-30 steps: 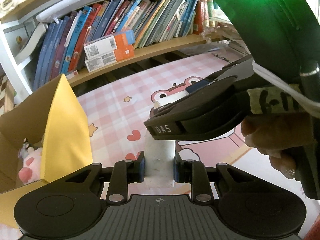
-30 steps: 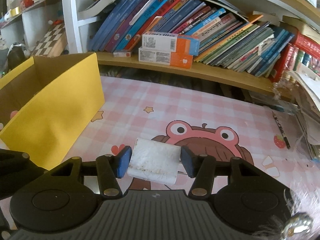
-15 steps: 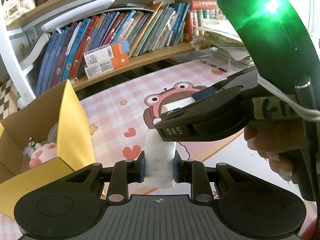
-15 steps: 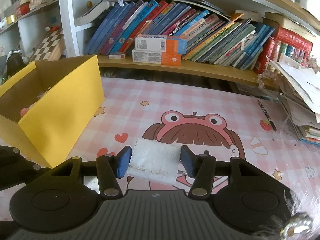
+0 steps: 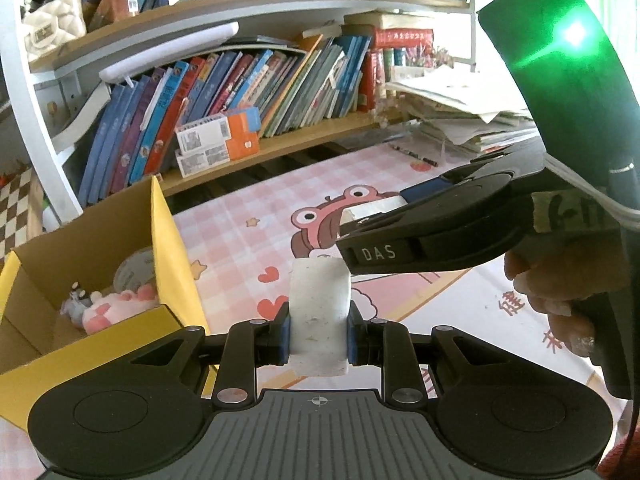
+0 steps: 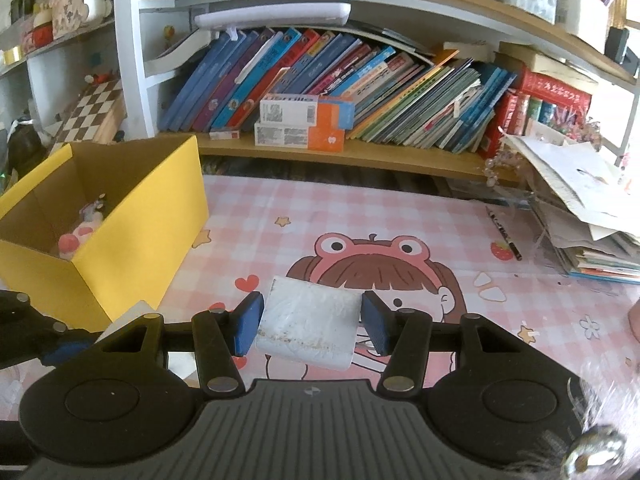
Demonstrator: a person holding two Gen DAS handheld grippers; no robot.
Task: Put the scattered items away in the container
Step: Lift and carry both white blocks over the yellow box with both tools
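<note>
At the bottom centre of each wrist view, blue pads clamp a scuffed white block: the left gripper [image 5: 319, 334] holds an upright block [image 5: 319, 316], the right gripper [image 6: 311, 323] a wider slab [image 6: 310, 322]. Only the left view shows a hand [image 5: 560, 284] gripping the other tool. Farther left, the yellow cardboard box [image 6: 132, 236] holds a pink plush toy [image 5: 116, 310].
</note>
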